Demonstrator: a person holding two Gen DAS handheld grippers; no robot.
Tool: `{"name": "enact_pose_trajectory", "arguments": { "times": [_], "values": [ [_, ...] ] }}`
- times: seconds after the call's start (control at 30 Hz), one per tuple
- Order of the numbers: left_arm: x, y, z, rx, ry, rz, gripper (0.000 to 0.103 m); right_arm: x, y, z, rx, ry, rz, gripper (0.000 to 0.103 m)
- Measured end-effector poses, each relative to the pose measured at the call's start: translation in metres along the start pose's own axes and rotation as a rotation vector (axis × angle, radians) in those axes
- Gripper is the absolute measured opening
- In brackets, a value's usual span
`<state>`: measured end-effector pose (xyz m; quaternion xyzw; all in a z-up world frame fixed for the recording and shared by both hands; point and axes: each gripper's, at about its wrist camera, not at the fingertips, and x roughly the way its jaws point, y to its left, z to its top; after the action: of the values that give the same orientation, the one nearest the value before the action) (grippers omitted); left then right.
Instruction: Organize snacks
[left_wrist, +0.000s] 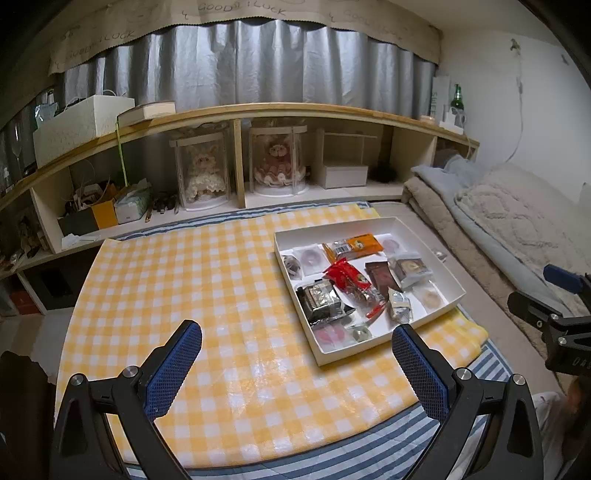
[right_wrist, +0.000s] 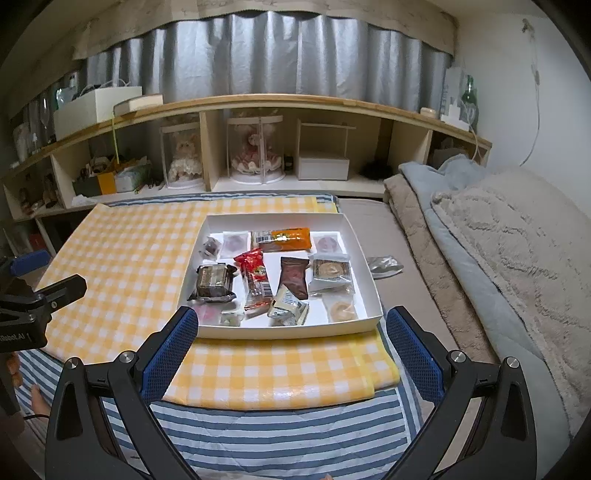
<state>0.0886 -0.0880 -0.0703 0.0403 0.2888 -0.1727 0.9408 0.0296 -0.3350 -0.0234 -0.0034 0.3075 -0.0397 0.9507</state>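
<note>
both the left gripper (left_wrist: 297, 345) and right gripper (right_wrist: 291, 330) are held spread apart, empty. light, crinkly, slippery wrapped snacks (right_wrist: 258, 280) are piled in the white tray (right_wrist: 373, 295) on the checked cloth (left_wrist: 184, 280); sealed packet ends are best pinched.

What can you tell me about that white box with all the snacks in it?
The white box is a shallow, open rectangular tray, seemingly cardboard, with low walls and no lid. It lies flat on the yellow checked cloth, near its right edge. Wrapped snacks lie loose inside, among them an orange packet at the back. Neither gripper touches it.
</note>
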Motion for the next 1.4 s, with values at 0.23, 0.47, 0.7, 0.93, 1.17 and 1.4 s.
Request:
{"name": "enact_pose_trajectory", "arguments": {
  "times": [0.23, 0.47, 0.7, 0.93, 1.17, 1.4],
  "values": [
    [-0.0023, 0.0005, -0.0015, -0.007, -0.004, 0.001, 0.103, 0.0001, 0.0025, 0.0000, -0.016, -0.003, -0.006, 0.103],
    [-0.0022, -0.0003, -0.0019, -0.007, -0.005, 0.002, 0.103, 0.0004, 0.0026, -0.0003, -0.015, -0.004, -0.004, 0.103],
    [-0.0031, -0.0012, -0.0027, -0.009, -0.005, 0.003, 0.103, 0.0009, 0.0023, 0.0000, -0.013, -0.003, -0.003, 0.103],
    [-0.0033, -0.0012, -0.0032, -0.008, -0.006, 0.004, 0.103, 0.0005, 0.0021, -0.0006, -0.015, -0.005, -0.004, 0.103],
    [-0.0039, -0.0021, -0.0036, -0.009, -0.007, 0.005, 0.103, 0.0009, 0.0020, -0.0005, -0.014, -0.004, -0.003, 0.103],
    [-0.0043, -0.0026, -0.0039, -0.010, -0.008, 0.005, 0.103, 0.0009, 0.0015, -0.0008, -0.014, -0.004, -0.003, 0.103]
  ]
}}
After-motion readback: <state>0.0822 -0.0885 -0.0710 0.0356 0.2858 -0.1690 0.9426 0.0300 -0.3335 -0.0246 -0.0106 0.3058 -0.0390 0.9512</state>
